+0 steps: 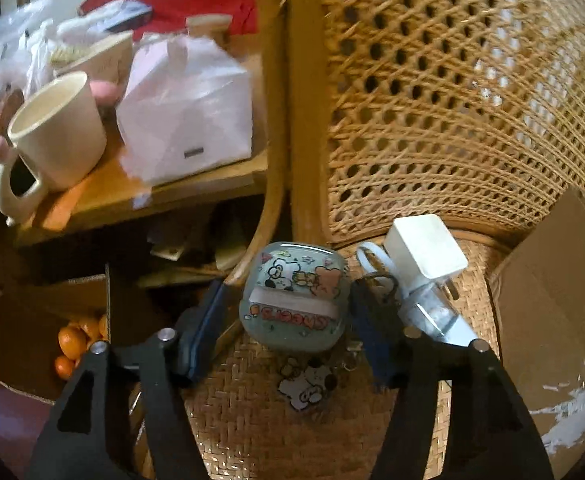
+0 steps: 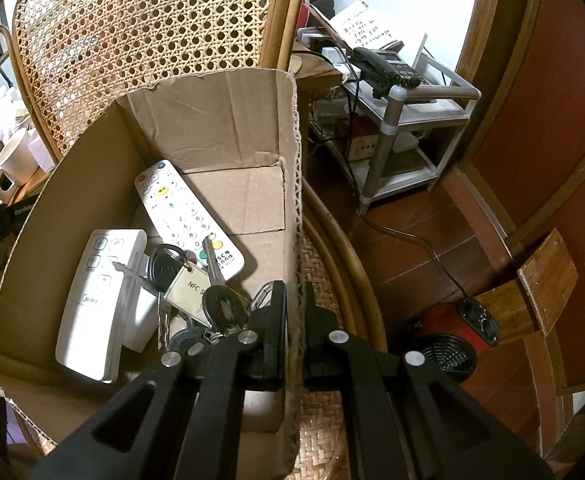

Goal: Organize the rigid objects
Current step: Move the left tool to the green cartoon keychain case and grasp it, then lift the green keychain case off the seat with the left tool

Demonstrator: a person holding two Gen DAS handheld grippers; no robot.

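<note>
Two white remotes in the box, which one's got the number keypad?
The longer remote, leaning against the cardboard box's back wall, with digits and coloured buttons. The Midea remote beside it, lying nearer the left wall, has only a few square buttons.

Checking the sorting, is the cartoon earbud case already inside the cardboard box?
No, the earbud case sits on the woven chair seat between the open left gripper.

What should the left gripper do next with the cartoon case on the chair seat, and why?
Probably close the left gripper on the cartoon case. Its jaws stand open on either side of the case, which lies on the woven seat, not yet gripped. The right gripper pinches the cardboard box wall, steadying it.
</note>
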